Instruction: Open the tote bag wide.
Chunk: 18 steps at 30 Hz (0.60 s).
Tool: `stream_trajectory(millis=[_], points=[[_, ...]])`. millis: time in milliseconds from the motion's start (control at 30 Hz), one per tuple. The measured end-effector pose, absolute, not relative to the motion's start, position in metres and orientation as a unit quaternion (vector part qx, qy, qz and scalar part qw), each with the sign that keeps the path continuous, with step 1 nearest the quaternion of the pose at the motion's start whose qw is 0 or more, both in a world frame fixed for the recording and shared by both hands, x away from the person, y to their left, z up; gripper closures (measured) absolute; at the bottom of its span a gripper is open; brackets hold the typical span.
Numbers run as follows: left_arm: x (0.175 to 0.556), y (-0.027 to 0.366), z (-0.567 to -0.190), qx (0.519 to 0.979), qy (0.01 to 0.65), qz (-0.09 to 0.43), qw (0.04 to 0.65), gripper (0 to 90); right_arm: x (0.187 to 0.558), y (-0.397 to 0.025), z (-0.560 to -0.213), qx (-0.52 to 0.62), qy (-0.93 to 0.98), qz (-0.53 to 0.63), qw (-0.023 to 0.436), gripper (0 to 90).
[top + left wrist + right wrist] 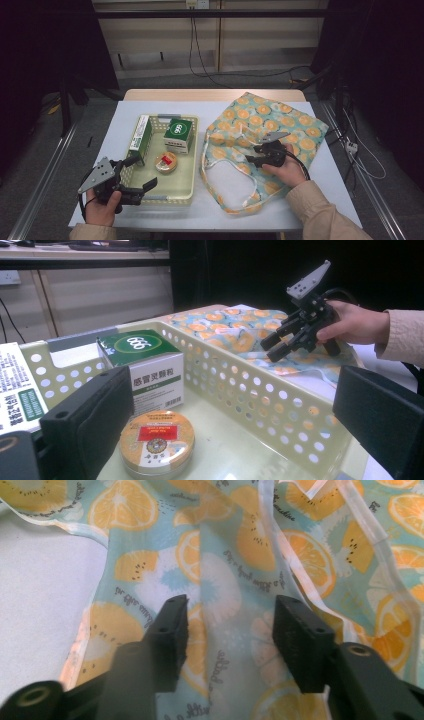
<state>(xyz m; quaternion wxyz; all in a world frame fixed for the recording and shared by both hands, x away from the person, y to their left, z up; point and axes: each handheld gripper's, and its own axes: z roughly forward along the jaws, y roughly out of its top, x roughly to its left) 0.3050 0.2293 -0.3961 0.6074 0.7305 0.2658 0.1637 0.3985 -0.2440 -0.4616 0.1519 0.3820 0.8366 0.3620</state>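
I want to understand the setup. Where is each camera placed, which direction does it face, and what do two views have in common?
High view: above the person's side, facing forward and down on basket, bag, both hands.
Left gripper view: on left gripper, looking across the basket, round tin; own jaws open.
Right gripper view: on right gripper, close over bag fabric; jaws open.
Shared: left gripper view and high view show the right gripper.
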Motion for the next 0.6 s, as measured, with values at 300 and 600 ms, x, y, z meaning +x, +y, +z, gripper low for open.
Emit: stream_trajectory(millis=[300, 600], points=[[0.305, 0.230, -0.397, 0.730, 0.268, 0.162, 0.608, 2.9, 0.399, -0.241, -0.460, 0.376, 0.840, 0.361, 0.150, 89.3], [0.305, 0.227, -0.397, 0.733, 0.262, 0.161, 0.607, 2.9, 0.405, -0.240, -0.439, 0.399, 0.832, 0.362, 0.130, 90.0]])
